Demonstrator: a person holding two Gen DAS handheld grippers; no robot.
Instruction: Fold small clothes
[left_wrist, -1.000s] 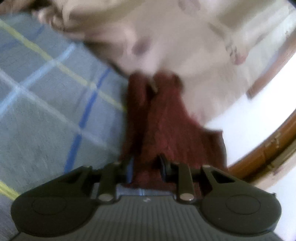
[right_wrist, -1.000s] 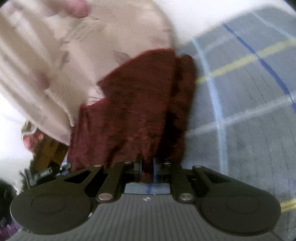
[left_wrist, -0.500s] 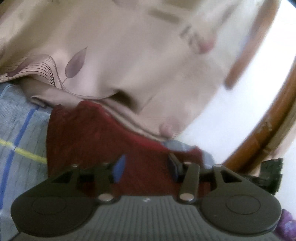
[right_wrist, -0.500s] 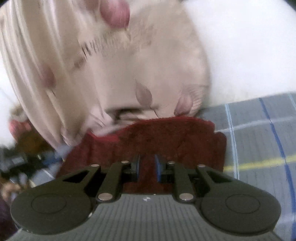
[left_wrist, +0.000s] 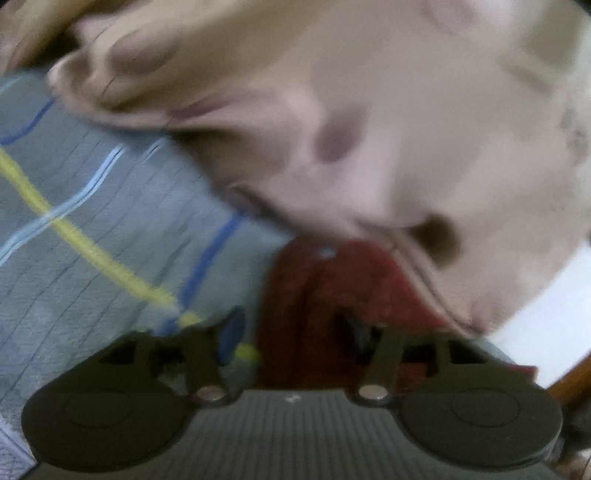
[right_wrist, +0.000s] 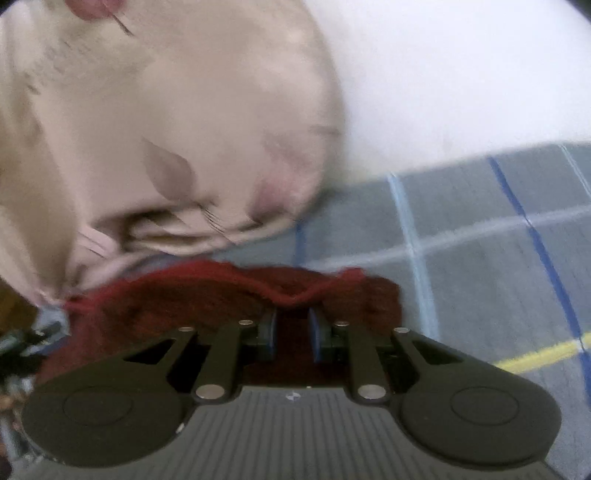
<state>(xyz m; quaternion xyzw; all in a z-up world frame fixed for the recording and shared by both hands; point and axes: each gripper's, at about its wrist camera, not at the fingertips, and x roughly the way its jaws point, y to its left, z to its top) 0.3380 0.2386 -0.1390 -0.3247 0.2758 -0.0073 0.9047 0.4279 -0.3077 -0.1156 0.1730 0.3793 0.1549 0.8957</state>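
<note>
Where the plaid bedsheet (right_wrist: 480, 258) ends, a white wall (right_wrist: 461, 81) rises.

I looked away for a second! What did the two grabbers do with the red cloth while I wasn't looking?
The left gripper let go: its jaws have just been opening and now stand wide around the red cloth's edge. The right gripper has just been closing and pinches the red cloth, which went from hanging to lying spread flat. The checked blanket and beige fabric stayed.

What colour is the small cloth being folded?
Dark red cloth, clearest in the right wrist view.
</note>
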